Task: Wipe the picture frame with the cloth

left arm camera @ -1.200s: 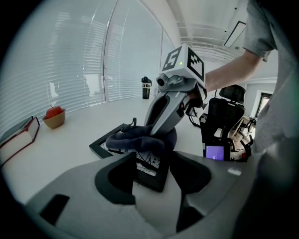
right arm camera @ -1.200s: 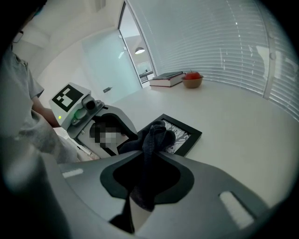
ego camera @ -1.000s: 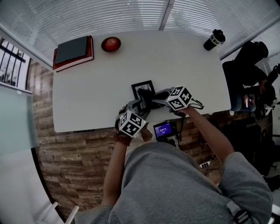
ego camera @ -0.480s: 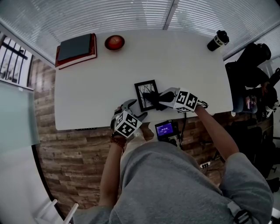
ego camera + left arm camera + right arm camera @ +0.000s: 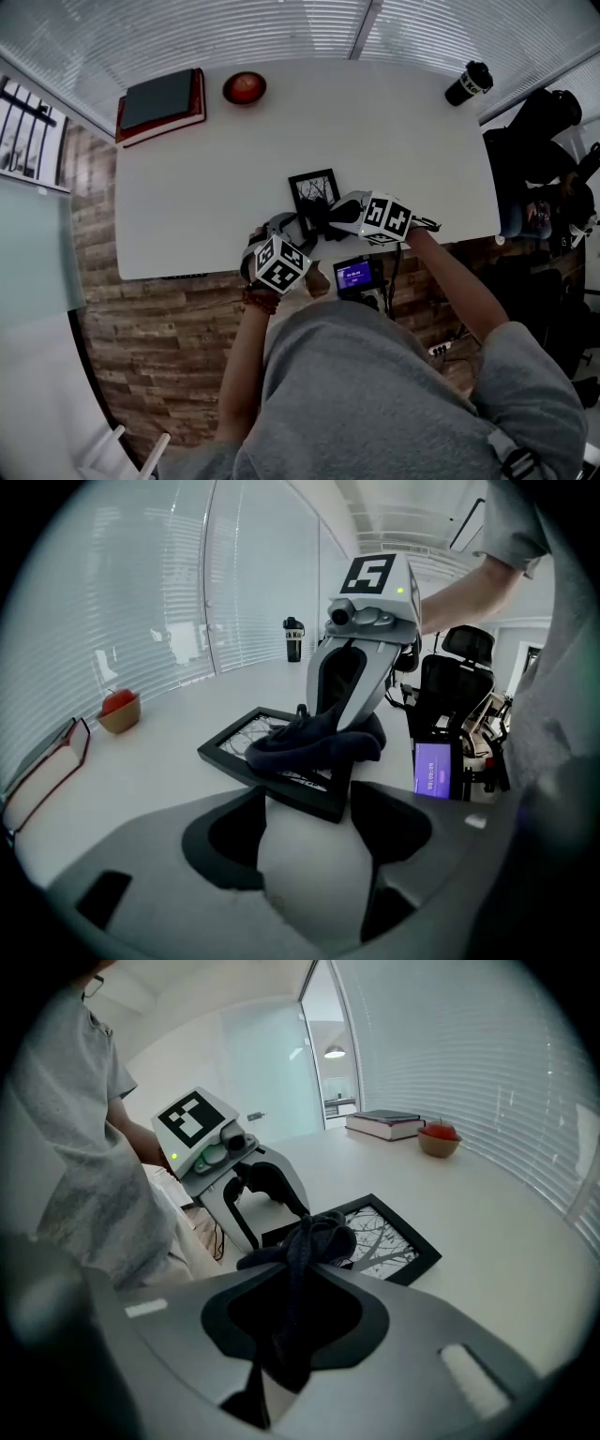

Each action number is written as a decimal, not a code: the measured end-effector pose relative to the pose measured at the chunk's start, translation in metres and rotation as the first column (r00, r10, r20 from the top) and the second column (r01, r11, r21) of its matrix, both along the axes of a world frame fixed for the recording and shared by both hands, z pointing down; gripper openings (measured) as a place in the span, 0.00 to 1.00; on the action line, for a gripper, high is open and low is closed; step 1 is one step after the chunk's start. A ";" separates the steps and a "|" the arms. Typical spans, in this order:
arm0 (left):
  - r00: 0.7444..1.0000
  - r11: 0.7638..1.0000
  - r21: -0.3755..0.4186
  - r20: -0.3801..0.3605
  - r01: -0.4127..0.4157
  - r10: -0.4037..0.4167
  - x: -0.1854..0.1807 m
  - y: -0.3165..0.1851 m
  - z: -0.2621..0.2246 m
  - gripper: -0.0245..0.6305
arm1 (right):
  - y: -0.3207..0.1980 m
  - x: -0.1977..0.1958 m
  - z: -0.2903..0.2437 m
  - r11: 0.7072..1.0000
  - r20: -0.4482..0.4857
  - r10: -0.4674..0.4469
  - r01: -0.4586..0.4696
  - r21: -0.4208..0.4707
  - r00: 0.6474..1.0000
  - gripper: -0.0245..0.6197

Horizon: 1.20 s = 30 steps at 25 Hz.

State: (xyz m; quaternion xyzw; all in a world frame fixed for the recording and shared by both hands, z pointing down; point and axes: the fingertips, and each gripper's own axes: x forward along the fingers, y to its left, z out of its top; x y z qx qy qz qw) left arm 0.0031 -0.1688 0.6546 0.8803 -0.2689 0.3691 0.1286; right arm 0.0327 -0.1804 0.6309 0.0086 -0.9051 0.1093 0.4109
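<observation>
A black picture frame (image 5: 314, 190) with a tree print lies flat on the white table (image 5: 206, 187) near the front edge. My right gripper (image 5: 333, 216) is shut on a dark cloth (image 5: 322, 217), whose wad (image 5: 311, 1237) rests on the frame's (image 5: 389, 1246) near corner. My left gripper (image 5: 286, 227) sits at the table's front edge, just left of the frame. Its jaws are closing. The frame's (image 5: 267, 761) near corner lies in the gap at my left gripper's (image 5: 309, 803) tips, and the pads do not press on it. The cloth (image 5: 314, 744) hangs from the right gripper (image 5: 361, 658) just beyond.
A stack of books (image 5: 157, 105) and a bowl with a red fruit (image 5: 244, 88) stand at the table's far left. A black tumbler (image 5: 466, 84) stands at the far right corner. A small lit screen (image 5: 354, 277) sits below the front edge, and an office chair (image 5: 534, 141) stands to the right.
The left gripper drew back from the frame toward the table edge and then edged in again. The right gripper rolled and slid the cloth over the frame's near part.
</observation>
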 end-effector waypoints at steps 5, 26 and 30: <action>1.000 1.000 -0.001 0.005 0.000 0.000 0.001 0.000 0.001 0.48 | 0.008 -0.008 0.000 1.000 -0.008 -0.005 0.005 -0.011 1.000 0.15; 1.000 1.000 -0.007 0.001 -0.006 0.006 0.001 0.000 0.001 0.48 | 0.014 -0.044 -0.003 0.970 0.072 0.070 -0.051 -0.239 0.995 0.15; 1.000 1.000 0.005 -0.002 -0.006 0.006 0.000 0.000 0.001 0.48 | 0.015 -0.045 -0.006 0.957 0.109 0.074 -0.040 -0.287 0.991 0.15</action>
